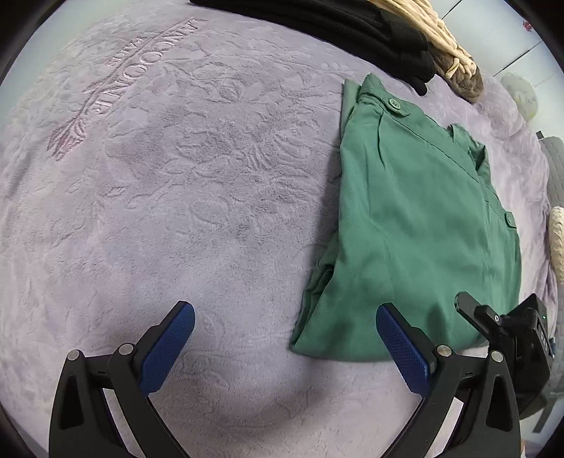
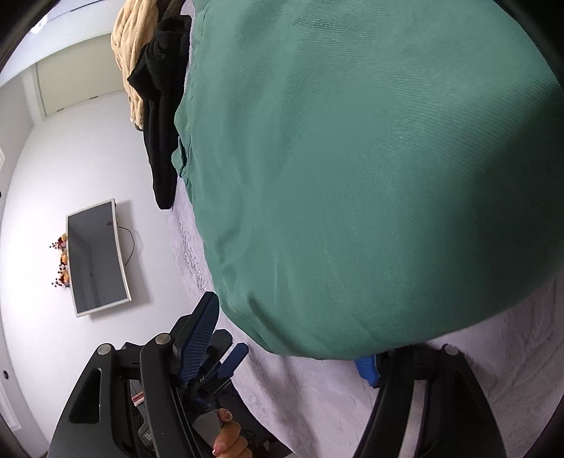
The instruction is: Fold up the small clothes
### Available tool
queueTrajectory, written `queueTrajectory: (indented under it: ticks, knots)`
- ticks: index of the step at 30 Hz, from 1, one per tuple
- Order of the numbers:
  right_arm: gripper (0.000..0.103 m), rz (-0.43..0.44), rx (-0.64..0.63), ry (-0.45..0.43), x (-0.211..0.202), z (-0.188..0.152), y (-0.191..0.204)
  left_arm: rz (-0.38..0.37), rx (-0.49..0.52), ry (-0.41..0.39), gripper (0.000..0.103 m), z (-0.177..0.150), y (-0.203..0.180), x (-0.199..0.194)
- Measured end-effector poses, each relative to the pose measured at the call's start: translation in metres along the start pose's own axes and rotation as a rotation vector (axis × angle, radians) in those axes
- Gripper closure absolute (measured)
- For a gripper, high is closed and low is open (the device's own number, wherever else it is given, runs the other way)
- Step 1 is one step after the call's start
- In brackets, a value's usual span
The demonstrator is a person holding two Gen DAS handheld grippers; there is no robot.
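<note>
From the left wrist cam, the left gripper (image 1: 285,338) is spread wide with nothing in it, hovering over the blanket (image 1: 176,197) just beside the near edge of the shorts (image 1: 416,225). The shorts are green woven cotton-looking stuff, already folded into a longish slab with a buttoned tab showing near the far end and layers stacked unevenly on the left side. My worry here: those loose layers at the near-left corner look ready to slide apart, so if a finger snags only the top ply the whole fold could peel open. The blanket is plush lilac fleece with an embossed floral pattern and stitched lettering, so it's grippy and could drag the bottom layer along. Black clothes (image 1: 352,28) and a chunky cream knit (image 1: 444,45) sit at the far edge, well apart. On the right wrist cam, the right gripper (image 2: 292,341) is open too, and the shorts (image 2: 370,176) bulge right over it; one finger is mostly hidden under the cloth edge, so I can't tell if it's actually touching fabric. Twill weave shows clearly up close. Risk on this side is closing blind and pinching blanket (image 2: 317,398) along with the shorts. A hand (image 2: 229,440) on the other tool shows at the bottom.
</note>
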State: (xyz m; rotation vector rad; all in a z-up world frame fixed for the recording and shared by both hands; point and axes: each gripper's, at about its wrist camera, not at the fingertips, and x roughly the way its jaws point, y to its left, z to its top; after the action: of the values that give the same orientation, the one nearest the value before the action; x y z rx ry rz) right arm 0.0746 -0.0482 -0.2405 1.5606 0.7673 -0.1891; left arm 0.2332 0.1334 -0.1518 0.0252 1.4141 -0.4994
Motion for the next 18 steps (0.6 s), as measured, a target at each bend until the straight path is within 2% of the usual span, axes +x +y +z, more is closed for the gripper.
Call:
queueTrajectory:
  ticks: [2, 3, 4, 5, 9, 14, 18]
  knots:
    - [0.032, 0.012, 0.018, -0.001, -0.002, 0.001, -0.002, -0.036, -0.006, 0.011, 0.0, -0.002, -0.005, 0.003]
    - [0.037, 0.013, 0.022, -0.005, -0.002, 0.001, -0.002, -0.055, -0.009, 0.015, 0.0, -0.001, -0.006, 0.005]
    - [0.064, 0.003, 0.02, -0.006, -0.002, 0.001, -0.002, -0.077, -0.012, 0.02, 0.0, 0.001, -0.009, 0.008]
    - [0.082, -0.002, 0.012, -0.001, -0.004, 0.002, -0.003, -0.1, -0.013, 0.023, 0.0, 0.004, -0.01, 0.01]
    - [0.092, 0.07, -0.083, -0.007, -0.019, 0.005, 0.018, -0.197, -0.025, 0.042, 0.0, 0.02, -0.019, 0.021]
    - [0.092, 0.065, -0.248, -0.017, -0.041, 0.006, 0.056, -0.395, -0.04, 0.114, 0.0, 0.047, -0.035, 0.039]
    - [0.092, 0.057, -0.267, 0.005, -0.042, 0.007, 0.055, -0.516, -0.024, 0.151, 0.0, 0.067, -0.058, 0.052]
